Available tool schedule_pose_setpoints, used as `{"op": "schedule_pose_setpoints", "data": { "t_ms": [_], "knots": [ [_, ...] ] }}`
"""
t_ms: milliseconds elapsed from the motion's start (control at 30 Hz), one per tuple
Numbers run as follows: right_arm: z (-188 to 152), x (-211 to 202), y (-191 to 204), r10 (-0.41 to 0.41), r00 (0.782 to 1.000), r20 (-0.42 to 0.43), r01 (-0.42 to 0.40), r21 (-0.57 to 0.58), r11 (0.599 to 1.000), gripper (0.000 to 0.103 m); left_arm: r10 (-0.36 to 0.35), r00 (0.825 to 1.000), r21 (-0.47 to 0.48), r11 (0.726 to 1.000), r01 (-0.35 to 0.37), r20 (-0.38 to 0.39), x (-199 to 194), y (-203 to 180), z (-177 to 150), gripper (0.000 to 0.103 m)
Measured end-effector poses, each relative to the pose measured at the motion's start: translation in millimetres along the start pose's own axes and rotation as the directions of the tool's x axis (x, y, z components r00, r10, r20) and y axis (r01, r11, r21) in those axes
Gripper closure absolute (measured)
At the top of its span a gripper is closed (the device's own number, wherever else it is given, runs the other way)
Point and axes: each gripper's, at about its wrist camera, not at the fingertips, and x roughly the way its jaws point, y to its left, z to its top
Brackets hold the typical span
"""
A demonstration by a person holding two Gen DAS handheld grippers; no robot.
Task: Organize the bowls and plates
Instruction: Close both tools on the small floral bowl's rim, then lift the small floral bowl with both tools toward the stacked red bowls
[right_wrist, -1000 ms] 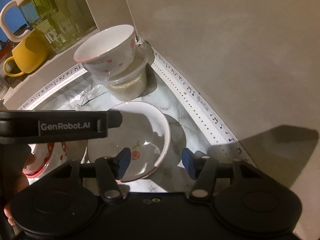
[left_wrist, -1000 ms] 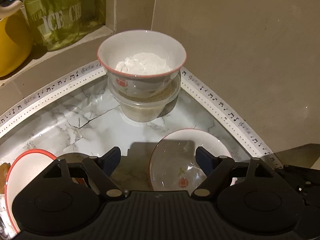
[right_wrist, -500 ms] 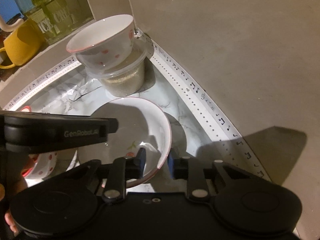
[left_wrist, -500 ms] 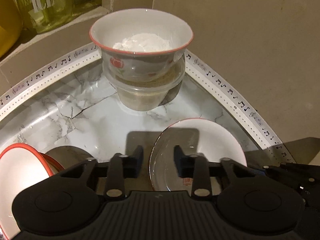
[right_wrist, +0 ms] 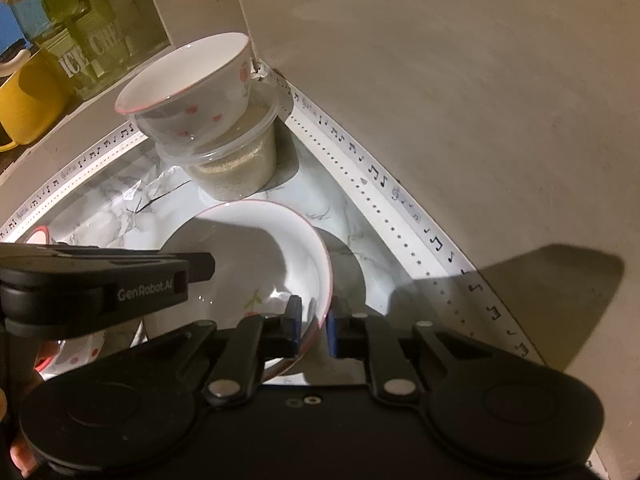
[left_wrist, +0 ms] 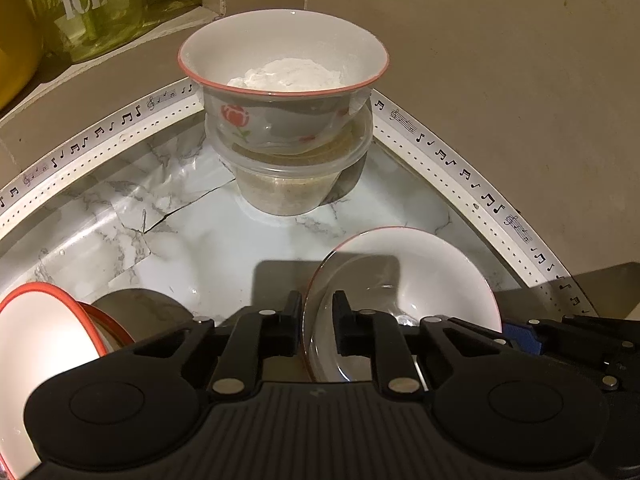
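1. On the marble-patterned counter point(left_wrist: 208, 240), in its far corner, we see the shallow white bowl point(left_wrist: 416, 272) with a thin red rim, standing near the front and gripped on two sides of its rim.
2. We find the left gripper point(left_wrist: 317, 320) nearly closed, its two fingers pinching the bowl's left rim, one finger inside and one outside.
3. We find the right gripper point(right_wrist: 311, 322) likewise nearly closed on the bowl's right rim, its blue-padded fingers on either side of the wall.
4. Behind this bowl we note a deeper rose-patterned bowl point(left_wrist: 284, 92) holding white powder, nested in the mouth of a clear plastic tub point(left_wrist: 292, 184) partly filled with a pale grainy material.
5. At the lower left we see a red-rimmed dish point(left_wrist: 36, 336), cut off by the frame edge.
6. We mark a white border strip point(left_wrist: 460, 168) printed with music notes along the counter's edges.
7. On the ledge beyond stand a green-tinted glass jar point(left_wrist: 100, 0) lettered "ICE" and a yellow mug point(right_wrist: 28, 108).
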Motion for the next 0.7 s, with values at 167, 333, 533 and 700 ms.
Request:
{"op": "schedule_pose_setpoints", "data": {
  "t_ms": [167,333,533,700],
  "knots": [
    [-3.1,-2.6,-1.2,0.002,1.000,0.007,-0.002,0.007,1.000,0.091,0.006,1.000,0.028,1.000,-0.006,0.003,-3.0,-3.5,-4.3,0.088],
    [-5.0,-7.7,-2.2,0.007,1.000,0.011,-0.007,0.015,1.000,0.092,0.005,1.000,0.038,0.999,-0.006,0.019,-11.1,-6.7,-8.1,0.088],
    [-3.6,-23.4,1.3,-0.003,1.000,0.029,0.003,-0.001,1.000,0.092,0.013,1.000,0.048,0.999,-0.015,0.026,-30.2,-11.4,-9.2,0.088],
    [2.0,-44.0,6.6,0.002,0.999,0.048,-0.001,-0.021,1.000,0.092,0.020,0.998,0.047,0.999,-0.022,0.051,-56.9,-12.7,-7.9,0.088]
  ]
}}
